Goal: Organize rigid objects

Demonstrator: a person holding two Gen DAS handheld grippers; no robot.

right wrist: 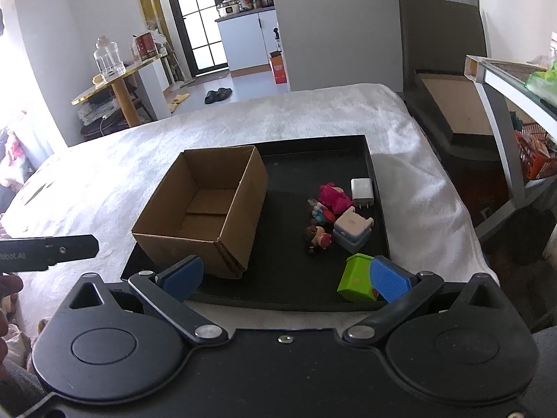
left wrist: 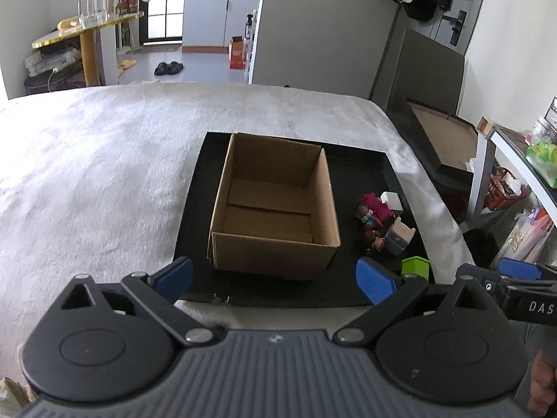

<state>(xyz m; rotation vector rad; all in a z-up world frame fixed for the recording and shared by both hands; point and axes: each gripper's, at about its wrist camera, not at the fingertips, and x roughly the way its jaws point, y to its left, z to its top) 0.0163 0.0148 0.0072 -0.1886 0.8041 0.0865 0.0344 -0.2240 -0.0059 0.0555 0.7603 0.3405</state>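
Both claws hung with jaws spread wide, gripping nothing. The left gripper (left wrist: 275, 280) faced the cardboard box (left wrist: 275, 209) near the black tray's (left wrist: 369, 163) left edge. The right gripper (right wrist: 285, 278) hovered at the tray's near edge, its right finger just beside the green block (right wrist: 357, 277) at the near right corner.

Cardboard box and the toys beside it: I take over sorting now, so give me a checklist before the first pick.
1. Cardboard box open, nothing inside: ok.
2. Box sits on the black tray: ok.
3. Left hand-held gripper open, holding nothing: ok.
4. Right hand-held gripper open, holding nothing: ok.
5. Green block close ahead of the right gripper, one finger partly overlaps it: ok.
6. Figurines separated enough for single picks: cannot tell.
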